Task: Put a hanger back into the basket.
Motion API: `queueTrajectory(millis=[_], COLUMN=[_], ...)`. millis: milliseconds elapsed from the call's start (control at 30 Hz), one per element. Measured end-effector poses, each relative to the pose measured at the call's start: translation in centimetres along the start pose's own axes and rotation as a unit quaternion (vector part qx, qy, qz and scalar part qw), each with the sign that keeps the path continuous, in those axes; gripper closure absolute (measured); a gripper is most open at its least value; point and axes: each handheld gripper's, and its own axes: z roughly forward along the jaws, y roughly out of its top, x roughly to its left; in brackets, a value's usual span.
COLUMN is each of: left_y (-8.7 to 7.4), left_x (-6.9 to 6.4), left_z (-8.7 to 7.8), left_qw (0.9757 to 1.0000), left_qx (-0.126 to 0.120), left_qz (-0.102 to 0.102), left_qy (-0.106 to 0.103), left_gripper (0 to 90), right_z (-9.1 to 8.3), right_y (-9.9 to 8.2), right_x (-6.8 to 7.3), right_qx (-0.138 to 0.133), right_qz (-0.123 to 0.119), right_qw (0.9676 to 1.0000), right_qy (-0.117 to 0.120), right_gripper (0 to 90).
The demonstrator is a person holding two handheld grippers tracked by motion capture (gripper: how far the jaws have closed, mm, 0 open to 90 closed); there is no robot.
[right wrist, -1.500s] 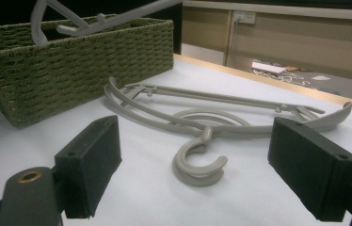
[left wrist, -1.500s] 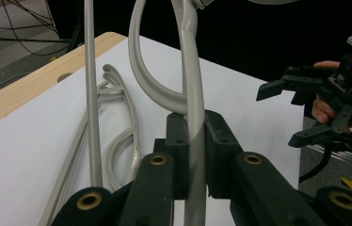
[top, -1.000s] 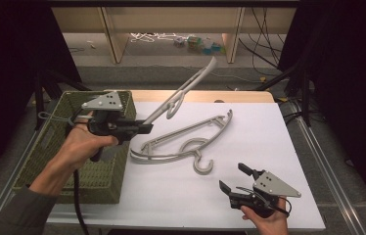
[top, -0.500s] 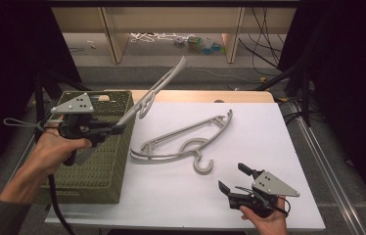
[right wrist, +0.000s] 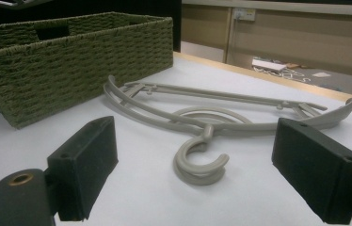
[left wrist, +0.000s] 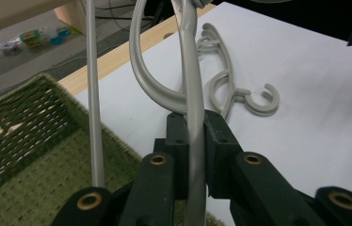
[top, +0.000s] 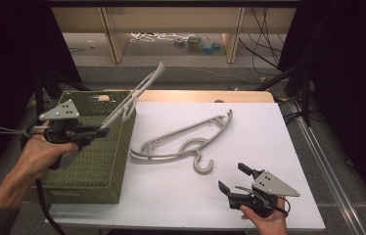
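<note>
We see the held hanger [top: 134, 95] raised at a slant above the green woven basket [top: 88, 161], its far end jutting past the basket's back rim. In the left gripper view its top is cut off by the frame, and its lower part is hidden behind the jaws. The left hand-held gripper [top: 103, 130] is clamped on the hanger's grey bar, pads pressed against either side. More grey hangers [top: 183, 142] lie stacked on the white worktop [top: 269, 137], just beside the basket; how many we cannot tell. The right hand-held gripper [top: 230, 178] rests near the worktop's front edge, its jaws wide apart and holding nothing, pointing at the stack's hooks.
</note>
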Motion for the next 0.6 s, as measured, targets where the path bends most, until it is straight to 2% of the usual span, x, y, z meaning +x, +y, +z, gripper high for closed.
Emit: queueTrajectory(millis=[33, 133, 167, 200, 267, 367, 533, 600], left_y=[-0.3, -1.0, -1.3, -1.8, -2.2, -2.6, -3.5, -4.0], left_x=[0.3, 1.0, 1.3, 1.6, 1.9, 2.2, 2.8, 3.1], left_z=[-0.2, -0.7, -0.9, -1.1, -1.4, -1.6, -2.2, -2.2], left_qw=[0.9999, 0.9996, 0.9995, 0.9993, 0.9993, 0.9991, 0.9979, 0.998], left_qx=[0.003, 0.012, 0.02, 0.017, 0.019, 0.02, 0.041, 0.038], left_qz=[-0.003, -0.007, -0.003, -0.011, -0.01, -0.011, -0.001, -0.007], left_qy=[0.01, 0.023, 0.026, 0.031, 0.032, 0.037, 0.05, 0.05], left_gripper=[81.9, 82.0, 81.9, 81.9, 81.9, 81.9, 81.9, 81.9], right_z=[0.0, 0.0, 0.1, 0.1, 0.0, 0.1, 0.2, 0.2], right_y=[0.0, 0.0, 0.0, 0.0, 0.0, 0.0, -0.1, 0.0], right_x=[0.0, 0.0, 0.0, 0.0, 0.0, 0.0, 0.0, 0.0], right_qx=[0.0, 0.003, -0.001, 0.0, 0.003, -0.001, -0.004, -0.004], right_qz=[0.0, 0.0, 0.005, 0.005, 0.0, 0.005, 0.007, 0.007], right_qw=[1.0, 1.0, 1.0, 1.0, 1.0, 1.0, 0.9999, 1.0], right_qy=[-0.002, 0.0, 0.006, 0.006, 0.0, 0.004, 0.006, 0.005], right_gripper=[15.6, 15.6, 15.6, 15.6, 15.6, 15.6, 15.6, 15.6])
